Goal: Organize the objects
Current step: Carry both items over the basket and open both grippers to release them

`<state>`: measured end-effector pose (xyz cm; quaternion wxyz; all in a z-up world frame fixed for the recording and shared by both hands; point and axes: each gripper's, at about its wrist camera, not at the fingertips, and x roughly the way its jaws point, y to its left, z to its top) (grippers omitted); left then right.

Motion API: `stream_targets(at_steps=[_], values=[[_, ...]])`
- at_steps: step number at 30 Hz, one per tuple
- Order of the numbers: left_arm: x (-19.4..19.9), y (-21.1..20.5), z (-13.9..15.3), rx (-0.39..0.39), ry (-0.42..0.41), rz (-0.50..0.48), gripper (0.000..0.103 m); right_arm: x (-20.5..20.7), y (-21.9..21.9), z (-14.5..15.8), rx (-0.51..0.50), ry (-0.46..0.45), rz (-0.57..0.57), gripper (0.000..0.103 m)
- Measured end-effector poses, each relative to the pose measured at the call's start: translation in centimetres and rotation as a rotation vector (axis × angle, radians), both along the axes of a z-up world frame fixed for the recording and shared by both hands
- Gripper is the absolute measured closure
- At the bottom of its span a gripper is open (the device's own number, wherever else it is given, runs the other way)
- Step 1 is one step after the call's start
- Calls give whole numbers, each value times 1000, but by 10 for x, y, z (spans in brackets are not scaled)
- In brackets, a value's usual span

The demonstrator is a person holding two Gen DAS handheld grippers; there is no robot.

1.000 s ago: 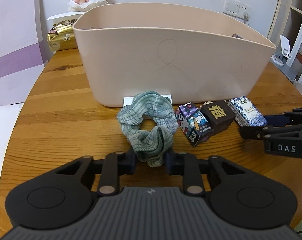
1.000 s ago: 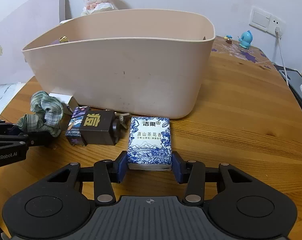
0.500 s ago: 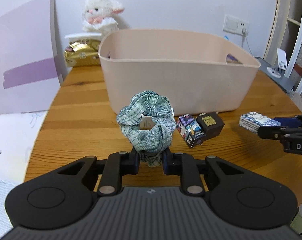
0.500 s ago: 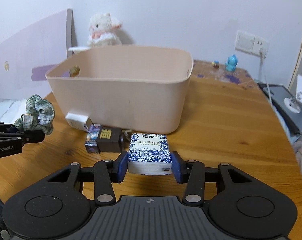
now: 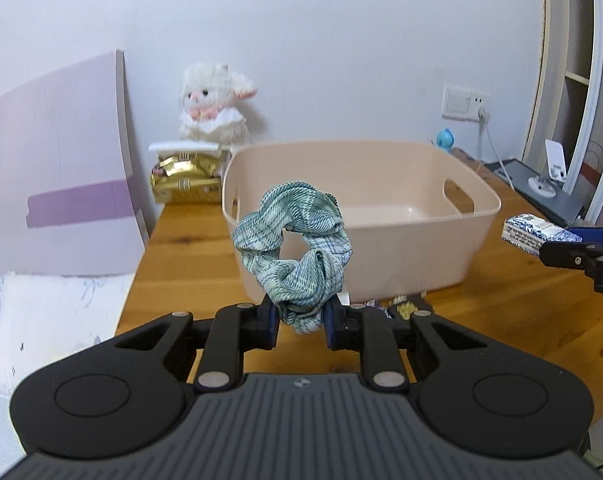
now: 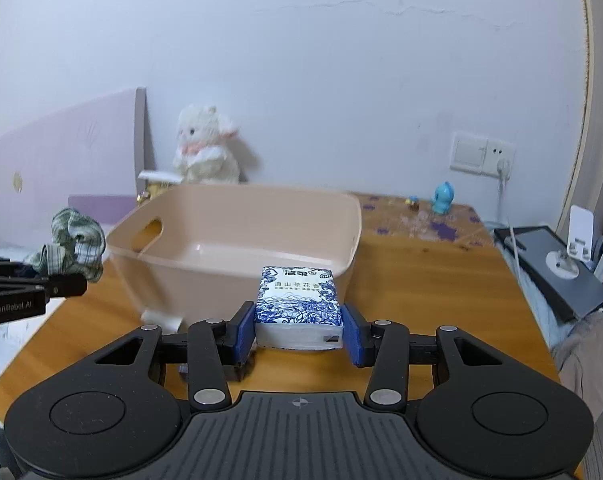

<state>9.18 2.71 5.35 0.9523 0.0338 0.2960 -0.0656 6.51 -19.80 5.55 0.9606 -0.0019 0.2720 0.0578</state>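
**Q:** What has just changed?

**Me:** Both my tongs have come up off the counter with their loads. A second ago the left tongs were closing on the green plaid scrunchie where it lay in front of the bin, and the right tongs had the blue-and-white tissue pack flat on the wood. Now each is clamped on its item in the air: the scrunchie is pinched by its lower fold and stands up as a ring, and the tissue pack is squeezed by its two sides, lying level.

**Q:** Where do they sit relative to the bin?

**Me:** The scrunchie hangs on the near side of the beige storage bin, about level with its rim, towards its left end. The tissue pack is short of the near wall towards the right end, also around rim height. I can now see the bin's floor, and what shows of it is bare.

**Q:** So what does that mean for the job?

**Me:** The pick-ups look done; I judge the next move is to carry both forward over the rim and let go. The small dark boxes remain on the counter just behind my left tongs, against the bin's near wall, so more trips are left.

**Q:** Anything beyond the bin?

**Me:** A gold foil packet and the white plush lamb sit at the far left against the wall, untouched.
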Motion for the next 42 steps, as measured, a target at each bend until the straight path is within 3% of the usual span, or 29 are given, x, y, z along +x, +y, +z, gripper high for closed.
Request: stream_targets(at_steps=[7,15,25,33,34,36,40,42], values=[[29,-9,13,12,-36,-10,79,34,-5,9,3,-31,-17,61],[81,-25,7,47,-22,-35,79,87,1,-3,-8,1,-10,61],[145,-48,-31,81,89,-50,79,139,13,-40,-45,106,4,61],[172,-47,-50,60,181,-27,77,152,21,-54,-87,145,13,60],[173,-46,-51,56,185,-24,74,152,20,-54,-82,144,9,51],[173,-44,-52,45,185,-15,69,151,19,-51,-68,138,8,48],[169,-41,-47,16,172,-7,39,141,19,-41,-65,105,-2,32],[165,-41,-41,17,154,-7,32,136,19,-34,-59,87,-5,23]])
